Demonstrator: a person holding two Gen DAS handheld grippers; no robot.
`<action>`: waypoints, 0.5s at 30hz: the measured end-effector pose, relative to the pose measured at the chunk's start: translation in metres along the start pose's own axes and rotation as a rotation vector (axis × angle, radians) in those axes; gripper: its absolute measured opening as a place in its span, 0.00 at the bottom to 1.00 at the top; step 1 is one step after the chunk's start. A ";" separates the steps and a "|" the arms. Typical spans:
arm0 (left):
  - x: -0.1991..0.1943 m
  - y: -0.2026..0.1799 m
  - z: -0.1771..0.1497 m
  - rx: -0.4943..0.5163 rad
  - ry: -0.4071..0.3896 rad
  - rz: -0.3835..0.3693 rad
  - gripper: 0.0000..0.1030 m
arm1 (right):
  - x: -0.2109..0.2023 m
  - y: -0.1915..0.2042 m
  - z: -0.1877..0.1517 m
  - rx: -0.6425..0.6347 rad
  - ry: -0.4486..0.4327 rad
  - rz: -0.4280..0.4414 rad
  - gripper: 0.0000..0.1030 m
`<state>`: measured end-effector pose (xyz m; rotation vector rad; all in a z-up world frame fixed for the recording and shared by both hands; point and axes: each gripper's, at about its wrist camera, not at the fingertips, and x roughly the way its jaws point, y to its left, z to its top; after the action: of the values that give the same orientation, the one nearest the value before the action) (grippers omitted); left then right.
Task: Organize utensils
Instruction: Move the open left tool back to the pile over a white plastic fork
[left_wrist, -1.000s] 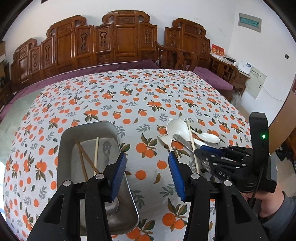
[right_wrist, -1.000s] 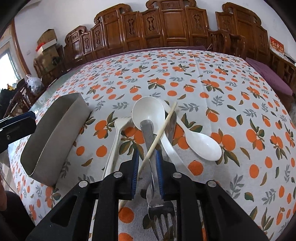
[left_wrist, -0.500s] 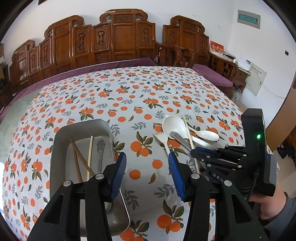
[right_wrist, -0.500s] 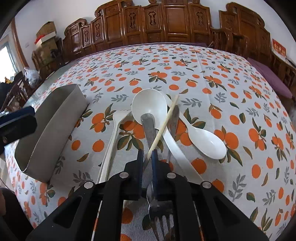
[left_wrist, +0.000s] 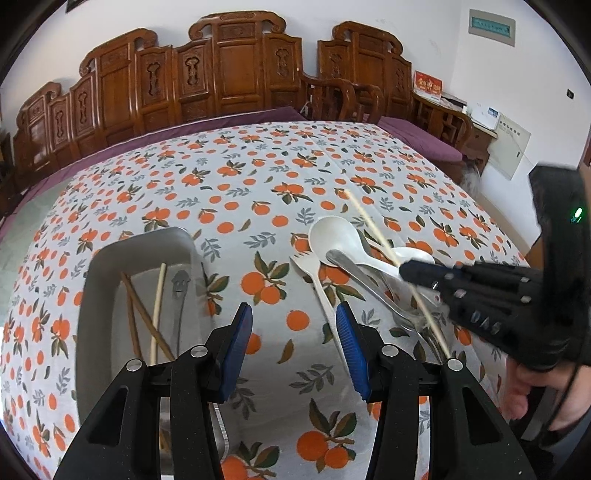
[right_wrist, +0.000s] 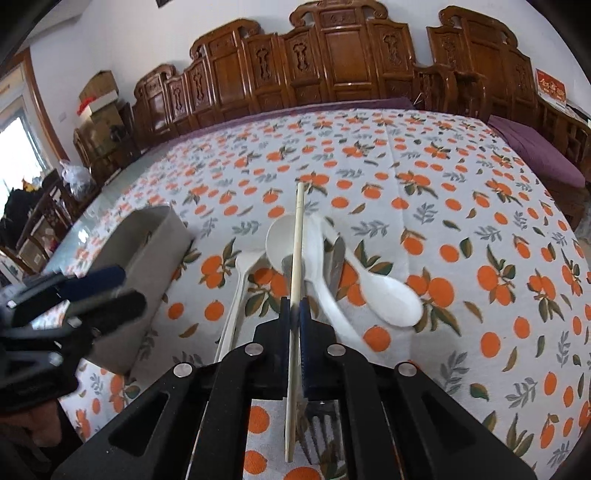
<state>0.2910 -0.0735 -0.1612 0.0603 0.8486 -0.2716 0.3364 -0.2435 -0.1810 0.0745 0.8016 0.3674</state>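
My right gripper (right_wrist: 293, 314) is shut on a pale wooden chopstick (right_wrist: 297, 236), which it holds lifted and tilted above the utensil pile. The left wrist view shows the same right gripper (left_wrist: 406, 267) and chopstick (left_wrist: 369, 221) over the pile. In the pile lie a white ladle spoon (left_wrist: 332, 236), a white fork (left_wrist: 314, 273), a metal spoon (left_wrist: 354, 269) and another white spoon (right_wrist: 388, 299). My left gripper (left_wrist: 293, 321) is open with nothing between its fingers, over the cloth between the pile and a metal tray (left_wrist: 96, 266). The tray holds brown chopsticks (left_wrist: 129, 295), a pale chopstick (left_wrist: 159, 295) and a metal spoon (left_wrist: 179, 288).
A metal fork (right_wrist: 317, 424) lies under my right gripper. The table wears an orange-print cloth (left_wrist: 258, 177). Carved wooden chairs (left_wrist: 236, 74) line the far edge, with a purple bench (right_wrist: 535, 155) at right. A hand (left_wrist: 524, 391) holds the right gripper at the table's near right.
My right gripper has closed on the pale chopstick and raised it off the pile, swinging it straighter. My left gripper has sunk a little toward the cloth, still open.
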 end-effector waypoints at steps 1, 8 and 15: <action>0.002 -0.002 0.000 0.001 0.002 -0.003 0.43 | -0.003 -0.003 0.001 0.005 -0.010 0.002 0.06; 0.024 -0.022 -0.008 0.042 0.047 -0.017 0.43 | -0.010 -0.014 0.004 0.016 -0.030 0.001 0.06; 0.046 -0.030 -0.010 0.040 0.091 -0.034 0.35 | -0.013 -0.014 0.008 0.017 -0.048 0.013 0.06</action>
<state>0.3048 -0.1106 -0.2010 0.0961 0.9351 -0.3195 0.3381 -0.2599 -0.1693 0.1040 0.7572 0.3696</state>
